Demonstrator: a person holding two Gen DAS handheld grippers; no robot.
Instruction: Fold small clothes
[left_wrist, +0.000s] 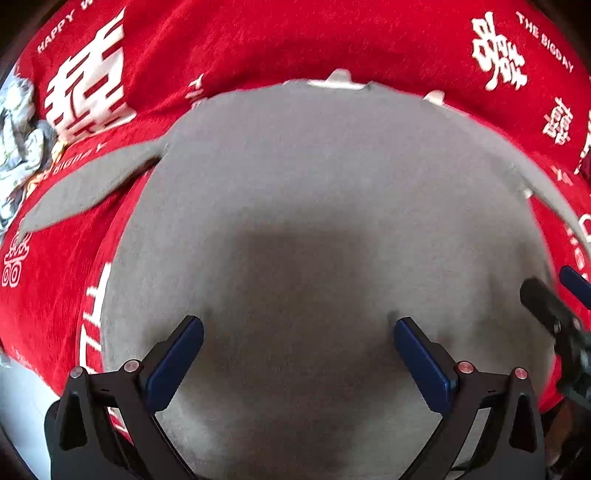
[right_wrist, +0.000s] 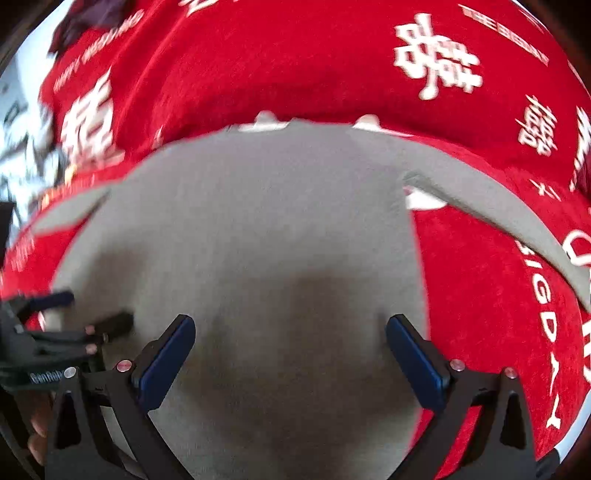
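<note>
A small grey long-sleeved garment (left_wrist: 314, 192) lies flat on a red cloth, sleeves spread to both sides; it also shows in the right wrist view (right_wrist: 258, 229). My left gripper (left_wrist: 299, 325) is open and empty, hovering over the garment's lower body. My right gripper (right_wrist: 290, 325) is open and empty over the lower body too, nearer the garment's right edge. The right gripper shows at the right edge of the left wrist view (left_wrist: 554, 299); the left gripper shows at the left edge of the right wrist view (right_wrist: 74, 317).
The red cloth (left_wrist: 258, 44) with white characters and lettering covers the surface. A crumpled pale patterned cloth (left_wrist: 18, 140) lies at the far left. A dark garment (right_wrist: 92, 18) sits at the top left of the right wrist view.
</note>
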